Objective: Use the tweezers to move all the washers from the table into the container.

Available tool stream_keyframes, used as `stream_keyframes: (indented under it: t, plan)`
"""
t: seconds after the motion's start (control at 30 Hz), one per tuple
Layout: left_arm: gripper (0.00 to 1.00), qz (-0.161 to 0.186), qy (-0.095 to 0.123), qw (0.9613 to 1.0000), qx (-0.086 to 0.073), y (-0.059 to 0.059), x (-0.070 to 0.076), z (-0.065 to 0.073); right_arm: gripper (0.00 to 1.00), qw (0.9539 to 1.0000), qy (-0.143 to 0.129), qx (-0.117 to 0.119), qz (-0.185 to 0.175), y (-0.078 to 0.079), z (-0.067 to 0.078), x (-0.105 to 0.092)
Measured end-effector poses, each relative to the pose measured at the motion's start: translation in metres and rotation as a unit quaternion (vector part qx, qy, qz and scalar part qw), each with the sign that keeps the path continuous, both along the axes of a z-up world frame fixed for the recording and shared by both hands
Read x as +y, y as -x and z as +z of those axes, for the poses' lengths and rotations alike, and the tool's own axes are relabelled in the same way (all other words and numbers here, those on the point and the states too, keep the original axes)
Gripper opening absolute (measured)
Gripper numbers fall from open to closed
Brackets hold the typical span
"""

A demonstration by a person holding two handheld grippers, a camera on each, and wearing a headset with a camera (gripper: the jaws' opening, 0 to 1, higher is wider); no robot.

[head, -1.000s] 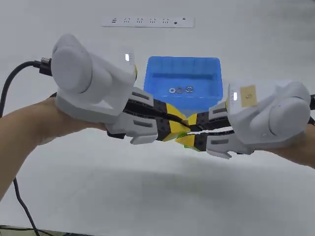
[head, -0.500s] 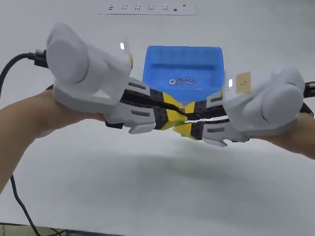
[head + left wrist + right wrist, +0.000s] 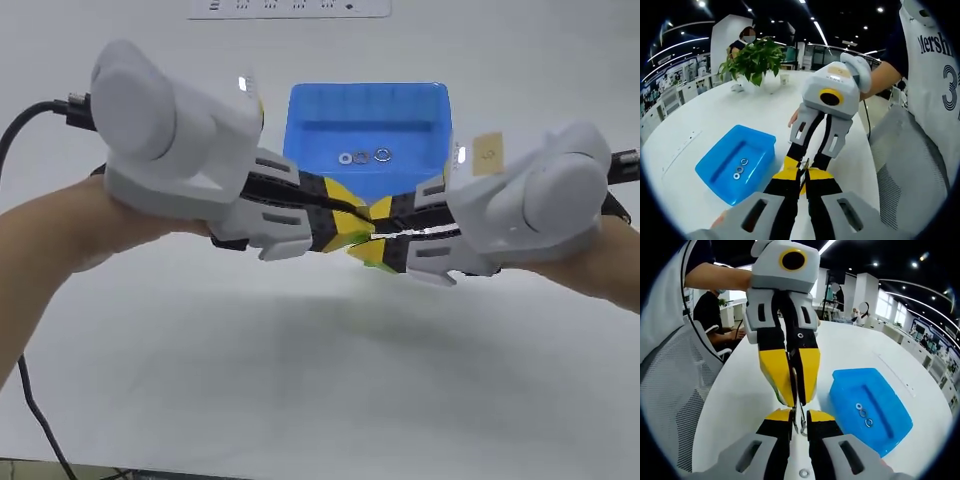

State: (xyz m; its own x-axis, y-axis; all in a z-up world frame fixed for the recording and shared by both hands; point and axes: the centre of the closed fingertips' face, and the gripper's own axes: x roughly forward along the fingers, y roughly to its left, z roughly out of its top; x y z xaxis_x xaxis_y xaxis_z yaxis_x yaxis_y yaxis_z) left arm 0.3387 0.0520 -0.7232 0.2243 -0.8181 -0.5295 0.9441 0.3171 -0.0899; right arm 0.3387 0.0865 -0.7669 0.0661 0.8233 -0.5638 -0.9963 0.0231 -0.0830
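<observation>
left gripper (image 3: 352,222) and right gripper (image 3: 385,238) both clamp the tweezers (image 3: 799,412) mid-frame — a handover, i judge — next one must release, then i drop to the washer (image 3: 804,473) low in frame.

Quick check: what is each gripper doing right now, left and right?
Left gripper: shut on the tweezers.
Right gripper: shut on the same tweezers.

Bright blue plastic container (image 3: 368,110) far side, silvery metal washers (image 3: 363,157) inside; left gripper (image 3: 802,172), right gripper (image 3: 800,415) white, jaws yellow-and-black, thin silver tweezers (image 3: 800,428) between.
</observation>
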Motion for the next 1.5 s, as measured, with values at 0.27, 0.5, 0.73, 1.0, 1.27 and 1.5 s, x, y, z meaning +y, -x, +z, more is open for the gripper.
stream_keyframes:
  t: [0.27, 0.5, 0.73, 1.0, 1.27, 1.5]
  plan:
    - [0.08, -0.001, 0.001, 1.0, -0.006, -0.0015, -0.0006, 0.0017, 0.12, 1.0, -0.005, -0.001, -0.003, -0.0025, 0.0024, -0.0006]
    - [0.08, -0.003, -0.002, 1.0, -0.007, -0.0036, -0.0007, 0.0004, 0.12, 0.9999, -0.009, 0.001, -0.007, -0.0065, 0.0002, -0.0006]
    - [0.08, -0.002, -0.006, 0.9999, -0.009, -0.0051, 0.0016, 0.0005, 0.12, 0.9999, -0.01, 0.001, -0.006, -0.0078, 0.0002, 0.0014]
    - [0.08, 0.001, -0.007, 1.0, -0.005, -0.0054, 0.0042, -0.0011, 0.12, 0.9999, -0.01, 0.004, -0.005, -0.008, -0.002, 0.0039]
    - [0.08, -0.006, -0.01, 0.9999, -0.006, -0.0065, 0.0004, -0.0015, 0.12, 1.0, -0.005, -0.003, 0.004, -0.0084, -0.0031, 0.0009]
    - [0.08, -0.012, -0.016, 0.9998, -0.003, -0.0099, -0.0027, -0.0031, 0.1, 0.9997, -0.005, -0.003, 0.024, -0.0078, -0.0025, -0.0007]
